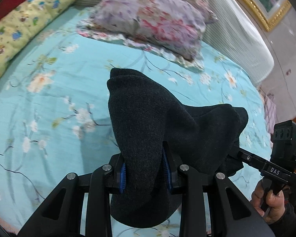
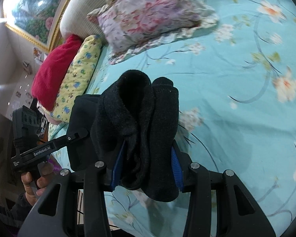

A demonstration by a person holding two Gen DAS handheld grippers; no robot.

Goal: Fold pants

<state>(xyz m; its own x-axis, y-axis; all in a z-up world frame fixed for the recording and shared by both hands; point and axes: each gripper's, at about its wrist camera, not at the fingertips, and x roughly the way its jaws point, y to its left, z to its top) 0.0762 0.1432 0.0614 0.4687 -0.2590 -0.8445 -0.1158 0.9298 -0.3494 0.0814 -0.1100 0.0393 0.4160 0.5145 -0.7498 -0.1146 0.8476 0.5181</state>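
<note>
Dark charcoal knit pants (image 1: 152, 122) bunched and lifted above the turquoise floral bedsheet (image 1: 55, 90), clamped by left gripper (image 1: 145, 172) and right gripper (image 2: 146, 166); folding seemingly barely begun.

"DAS" on right gripper (image 1: 234, 150), "GenRobot.AI" on left gripper (image 2: 84, 134)

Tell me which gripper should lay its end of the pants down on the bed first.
Neither clearly. The left gripper and right gripper both clamp bunched black pants above the blue floral sheet; probably lower together.
</note>
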